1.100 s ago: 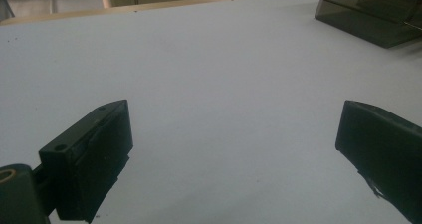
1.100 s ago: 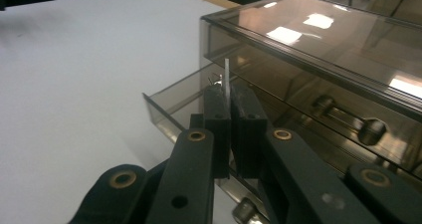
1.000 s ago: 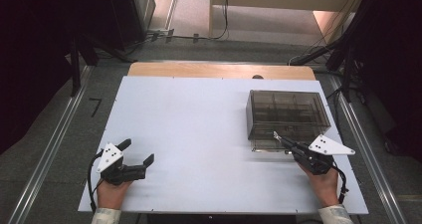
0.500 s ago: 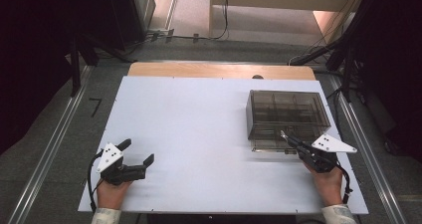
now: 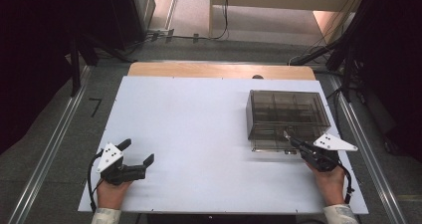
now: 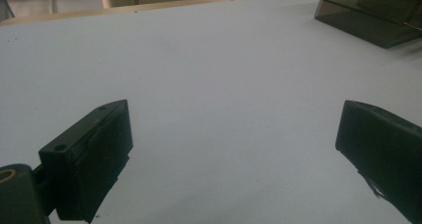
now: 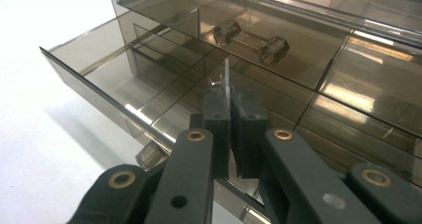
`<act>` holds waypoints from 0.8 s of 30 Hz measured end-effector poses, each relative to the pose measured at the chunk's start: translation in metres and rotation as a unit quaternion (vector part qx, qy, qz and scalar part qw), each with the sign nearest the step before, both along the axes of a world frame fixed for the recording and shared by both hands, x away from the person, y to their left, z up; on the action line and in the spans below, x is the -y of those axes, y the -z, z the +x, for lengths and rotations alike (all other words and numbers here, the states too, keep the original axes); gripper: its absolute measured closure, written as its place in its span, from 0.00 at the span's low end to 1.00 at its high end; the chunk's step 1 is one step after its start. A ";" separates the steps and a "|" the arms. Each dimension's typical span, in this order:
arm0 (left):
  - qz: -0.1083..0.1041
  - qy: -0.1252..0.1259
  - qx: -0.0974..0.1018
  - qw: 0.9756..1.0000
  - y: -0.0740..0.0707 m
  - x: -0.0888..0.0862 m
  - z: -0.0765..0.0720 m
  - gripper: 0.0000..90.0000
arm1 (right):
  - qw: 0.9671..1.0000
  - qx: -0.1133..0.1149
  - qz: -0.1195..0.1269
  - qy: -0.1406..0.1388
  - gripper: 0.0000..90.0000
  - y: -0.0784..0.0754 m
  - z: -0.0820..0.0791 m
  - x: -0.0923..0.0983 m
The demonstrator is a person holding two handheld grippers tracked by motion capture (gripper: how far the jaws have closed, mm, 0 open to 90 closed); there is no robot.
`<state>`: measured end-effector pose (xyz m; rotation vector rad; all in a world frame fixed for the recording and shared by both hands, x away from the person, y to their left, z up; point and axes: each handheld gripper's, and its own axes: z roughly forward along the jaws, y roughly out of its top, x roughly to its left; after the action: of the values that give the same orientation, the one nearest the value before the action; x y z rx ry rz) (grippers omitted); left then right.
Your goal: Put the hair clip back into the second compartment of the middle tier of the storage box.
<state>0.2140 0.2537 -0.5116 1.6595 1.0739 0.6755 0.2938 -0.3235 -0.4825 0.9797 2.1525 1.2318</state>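
Smoked-plastic drawer cabinet (image 5: 286, 115) is seen on the right half of a white table (image 5: 199, 129), toward the far edge, with its lowest drawer (image 7: 124, 79) drawn partway out toward the person's side. The right gripper (image 5: 293, 142) is held at the front of that drawer by the person's right hand (image 5: 331, 181), its grey three-cornered plate (image 5: 334, 142) pointing to the right. In the right gripper view, the two black jaws are pressed almost together over the open drawer, and a thin clear upright strip (image 7: 227, 82), apparently a divider or wall of the drawer, is pinched between their tips; what exactly it is cannot be told. Translucent compartments are visible inside the drawer, and a clear dumbbell-shaped handle (image 7: 251, 41) is seen on the closed drawer above it. A second small clear knob (image 7: 151, 155) shows at the pulled drawer's front, just beside the gripper's linkage. The left gripper (image 5: 137, 153) is rested on the table near the front left corner, well apart from the cabinet, and is held by the person's left hand (image 5: 112, 191). In the left gripper view its jaws are spread wide with nothing between them but bare white tabletop, and the cabinet's corner (image 6: 370, 15) is seen far off at the upper right. A strip of pale wood (image 5: 221, 70) is visible along the table's far edge.
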 end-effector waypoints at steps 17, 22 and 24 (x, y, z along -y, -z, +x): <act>0.000 0.000 0.000 1.000 0.000 0.000 0.000 0.02 | 1.000 -0.003 0.005 0.000 0.92 0.000 0.001 0.001; 0.000 0.000 0.000 1.000 0.000 0.000 0.000 0.02 | 1.000 -0.003 0.006 -0.001 0.92 0.000 0.001 0.001; 0.000 0.000 0.000 1.000 0.000 0.000 0.000 0.02 | 1.000 -0.002 0.007 -0.001 0.92 0.000 0.000 0.001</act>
<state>0.2140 0.2537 -0.5116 1.6599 1.0727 0.6756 0.2943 -0.3243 -0.4824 0.9869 2.1509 1.2483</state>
